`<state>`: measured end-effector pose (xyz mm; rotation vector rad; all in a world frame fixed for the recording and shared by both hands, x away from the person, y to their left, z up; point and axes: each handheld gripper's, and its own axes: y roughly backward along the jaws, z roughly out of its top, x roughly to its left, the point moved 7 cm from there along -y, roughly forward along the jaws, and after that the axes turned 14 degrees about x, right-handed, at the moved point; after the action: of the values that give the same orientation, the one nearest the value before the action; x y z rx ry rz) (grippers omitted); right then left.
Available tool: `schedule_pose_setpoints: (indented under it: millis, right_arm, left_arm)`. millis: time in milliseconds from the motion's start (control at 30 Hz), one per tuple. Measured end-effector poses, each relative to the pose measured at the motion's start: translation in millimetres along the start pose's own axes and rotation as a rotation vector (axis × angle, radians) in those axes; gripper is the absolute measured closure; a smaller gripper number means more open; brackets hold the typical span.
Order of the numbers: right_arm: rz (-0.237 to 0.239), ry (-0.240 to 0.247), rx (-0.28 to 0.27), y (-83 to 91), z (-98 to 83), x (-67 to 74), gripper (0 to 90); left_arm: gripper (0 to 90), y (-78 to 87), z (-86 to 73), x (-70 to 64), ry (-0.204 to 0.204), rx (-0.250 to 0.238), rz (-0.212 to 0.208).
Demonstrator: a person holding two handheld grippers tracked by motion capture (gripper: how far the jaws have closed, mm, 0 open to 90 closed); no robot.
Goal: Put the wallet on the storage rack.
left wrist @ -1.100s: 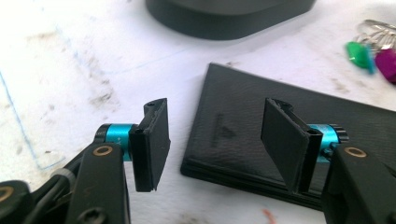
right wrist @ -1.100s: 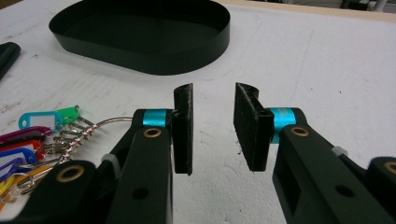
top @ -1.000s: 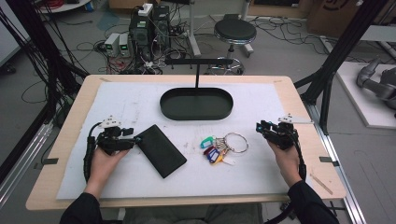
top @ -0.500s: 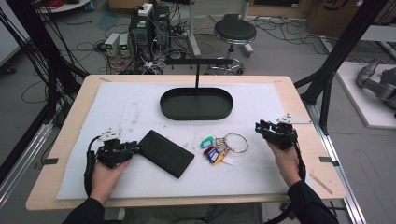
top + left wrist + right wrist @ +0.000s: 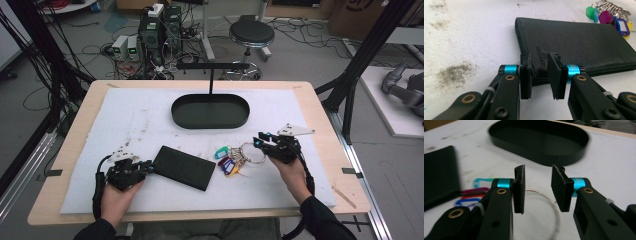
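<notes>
Left gripper (image 5: pixel 539 75) jaws newly pinching one wallet (image 5: pixel 579 42) corner; right gripper (image 5: pixel 537 191) jaws widening, apart over one key ring (image 5: pixel 549 202).

Hand-held gripper (image 5: pixel 539 75) pads pinching black wallet (image 5: pixel 579 42) corner; keys (image 5: pixel 609 15) beyond.

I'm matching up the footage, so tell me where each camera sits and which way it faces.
High view: above the person's side, looking forward and down on the table; both forearms and hands enter from below.
Left gripper view: on the left gripper, looking along its jaws, shut on the black wallet corner.
Right gripper view: on the right gripper, open over the key ring, facing the oval tray.
All three show the wallet and coloured key tags.
</notes>
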<state>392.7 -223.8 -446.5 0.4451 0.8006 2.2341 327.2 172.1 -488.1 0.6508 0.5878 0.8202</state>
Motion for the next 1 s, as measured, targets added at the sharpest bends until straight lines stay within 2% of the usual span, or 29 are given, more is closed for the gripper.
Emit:
schedule_pose_setpoints:
  millis: [33, 67, 100, 133, 167, 200, 267, 300, 333, 367, 400, 533, 633, 700, 733, 833, 900, 967, 1000]
  right_arm:
    - [0.000, 0.000, 0.000, 0.0, 0.0, 0.0, 63.0]
    - [0.023, 0.007, 0.003, -3.1, 1.8, 6.1, 62.0]
    - [0.077, 0.036, 0.022, -12.9, 5.8, 23.3, 61.7]
    - [0.077, 0.036, 0.022, -12.9, 5.8, 23.3, 61.7]
    - [0.099, 0.059, 0.034, -20.0, 9.0, 35.2, 61.2]
    - [0.099, 0.059, 0.034, -20.0, 9.0, 35.2, 61.2]
    - [0.123, 0.078, 0.045, -28.2, 12.9, 46.9, 60.1]
    - [0.148, 0.093, 0.061, -36.0, 15.6, 57.7, 59.2]
    - [0.148, 0.093, 0.061, -36.0, 15.6, 57.7, 59.2]
    - [0.171, 0.096, 0.086, -44.0, 16.5, 67.2, 58.4]
    - [0.171, 0.096, 0.086, -44.0, 16.5, 67.2, 58.4]
    - [0.201, 0.123, 0.126, -57.9, 15.7, 83.9, 57.8]
    - [0.213, 0.136, 0.146, -64.7, 15.4, 91.3, 57.8]
    - [0.223, 0.134, 0.181, -72.3, 13.0, 95.5, 57.8]
    - [0.223, 0.134, 0.181, -72.3, 13.0, 95.5, 57.8]
    - [0.229, 0.120, 0.224, -79.0, 9.2, 97.0, 57.6]
    - [0.234, 0.130, 0.259, -82.9, 6.1, 97.2, 57.4]
    - [0.267, 0.109, 0.274, -85.4, 4.6, 96.9, 57.1]
    - [0.305, 0.078, 0.297, -86.4, 3.6, 96.2, 57.1]
  left_arm:
    - [72.6, 0.0, 0.2, -0.1, -0.003, 0.000, 0.000]
    - [71.9, -0.4, 0.4, -0.2, 0.000, -0.002, -0.006]
    - [68.9, -0.8, 0.4, -0.4, 0.003, -0.001, -0.013]
    - [68.9, -0.9, 0.2, -0.4, 0.000, 0.002, -0.012]
    - [67.7, -1.5, 0.8, -1.6, -0.006, 0.000, -0.008]
    - [65.9, -1.5, 0.8, -1.6, -0.006, 0.000, -0.008]
    - [64.2, -2.6, 1.0, -2.5, -0.008, 0.008, -0.008]
    - [63.6, -2.7, 1.0, -2.7, -0.009, 0.007, -0.006]
    - [63.6, -2.7, 0.9, -2.7, -0.010, 0.006, -0.006]
    - [63.6, -2.8, 0.9, -2.6, -0.010, 0.004, -0.010]
    - [63.6, -2.6, 0.6, -2.2, -0.013, 0.007, -0.010]
    - [63.6, -2.5, 0.2, -2.2, -0.013, 0.006, -0.014]
    - [63.6, -2.7, 0.2, -2.2, -0.016, 0.005, -0.016]
    - [63.6, -2.8, 0.2, -2.1, -0.017, 0.004, -0.016]
    - [63.6, -2.7, 0.0, -2.1, -0.017, 0.004, -0.016]
    - [63.6, -2.7, -0.2, -2.0, -0.016, 0.005, -0.018]
    - [63.6, -2.8, -0.3, -2.0, -0.019, 0.004, -0.017]
    - [63.6, -2.8, -0.6, -1.9, -0.019, 0.005, -0.015]
    - [63.6, -2.9, -0.8, -2.0, -0.018, 0.005, -0.016]
